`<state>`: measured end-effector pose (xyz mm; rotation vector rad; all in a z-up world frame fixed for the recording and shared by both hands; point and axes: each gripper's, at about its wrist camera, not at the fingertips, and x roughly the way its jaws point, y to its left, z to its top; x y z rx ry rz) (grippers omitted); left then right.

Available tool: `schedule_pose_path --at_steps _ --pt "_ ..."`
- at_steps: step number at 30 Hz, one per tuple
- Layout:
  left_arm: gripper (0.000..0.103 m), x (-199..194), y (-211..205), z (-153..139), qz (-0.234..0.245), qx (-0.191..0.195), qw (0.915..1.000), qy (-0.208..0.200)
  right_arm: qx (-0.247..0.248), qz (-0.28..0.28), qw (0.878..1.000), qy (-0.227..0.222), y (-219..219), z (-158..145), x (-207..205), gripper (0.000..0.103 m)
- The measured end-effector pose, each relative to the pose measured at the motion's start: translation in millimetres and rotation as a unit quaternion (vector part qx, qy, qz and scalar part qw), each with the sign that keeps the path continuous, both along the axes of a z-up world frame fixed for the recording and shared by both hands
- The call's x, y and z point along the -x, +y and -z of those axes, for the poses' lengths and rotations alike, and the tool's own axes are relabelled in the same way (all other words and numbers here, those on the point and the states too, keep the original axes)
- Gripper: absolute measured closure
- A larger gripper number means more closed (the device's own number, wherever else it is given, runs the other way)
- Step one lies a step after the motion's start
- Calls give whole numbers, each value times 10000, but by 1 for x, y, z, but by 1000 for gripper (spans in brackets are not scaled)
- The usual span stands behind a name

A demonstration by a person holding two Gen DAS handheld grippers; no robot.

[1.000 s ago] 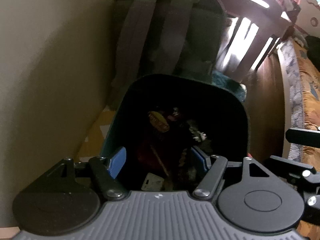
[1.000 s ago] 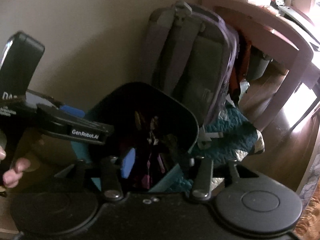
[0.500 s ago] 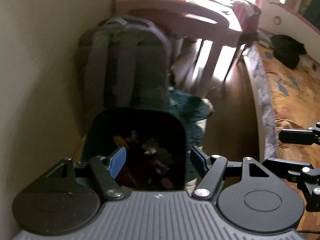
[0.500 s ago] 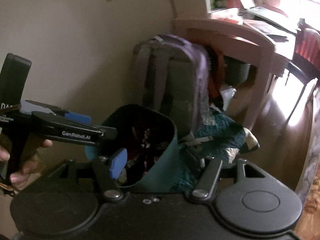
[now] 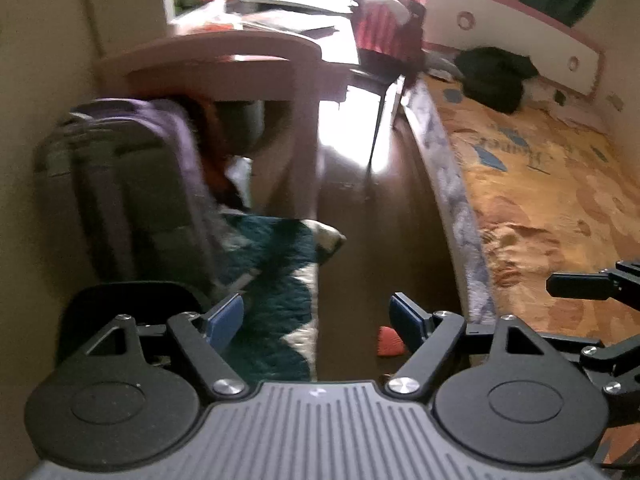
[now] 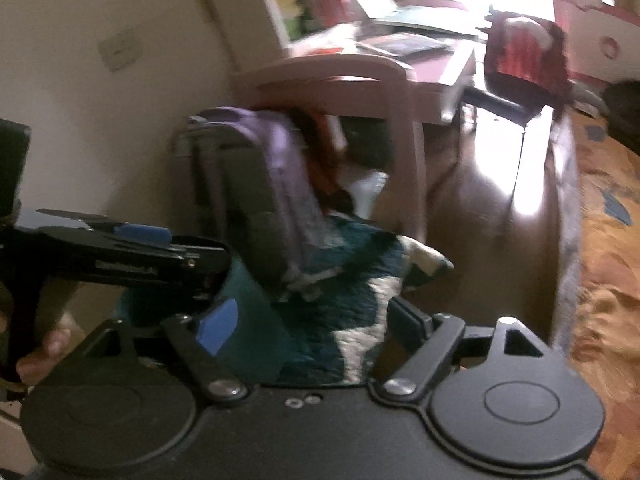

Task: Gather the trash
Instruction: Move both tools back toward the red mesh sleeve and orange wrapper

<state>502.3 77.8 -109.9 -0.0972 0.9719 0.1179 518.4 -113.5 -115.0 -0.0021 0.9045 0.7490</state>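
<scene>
Bed (image 5: 532,184) with orange patterned cover along the right side; a dark bundle of cloth (image 5: 494,76) lies near its head end. Brown floor (image 5: 384,220) runs between the bed and the wall. Pink worktop (image 5: 224,50) at the far end, cluttered with papers, a red-backed chair (image 5: 384,28) just beside it. Backpack (image 5: 120,184) stands upright against the wall. Teal-and-white quilt (image 5: 280,264) lies on the floor at its foot. Bin (image 5: 132,300), dark inside and teal outside, sits by the wall at the quilt's near edge. Small red scrap (image 5: 388,342) on the floor close to the bed's edge.

Left claw (image 5: 316,322): spread and widening, nothing between the jaws. Right claw (image 6: 308,324): likewise spread, widening, empty.
</scene>
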Motion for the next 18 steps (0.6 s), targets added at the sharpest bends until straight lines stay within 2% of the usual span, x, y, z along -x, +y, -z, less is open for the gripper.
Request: schedule_pose_path --at_steps 8,11,14,18 --pt "20 -49 -57 60 447 287 9975 464 206 889 9947 466 -76 58 -38 7" --pt "20 -65 -75 94 588 311 9956 658 346 1062 9920 585 -96 86 -52 0" --pt "20 -76 -90 136 618 328 9935 902 483 1192 9893 694 -112 119 -67 0" --pt "20 -89 -103 198 595 413 9904 1179 562 1370 9839 996 -124 179 -94 0"
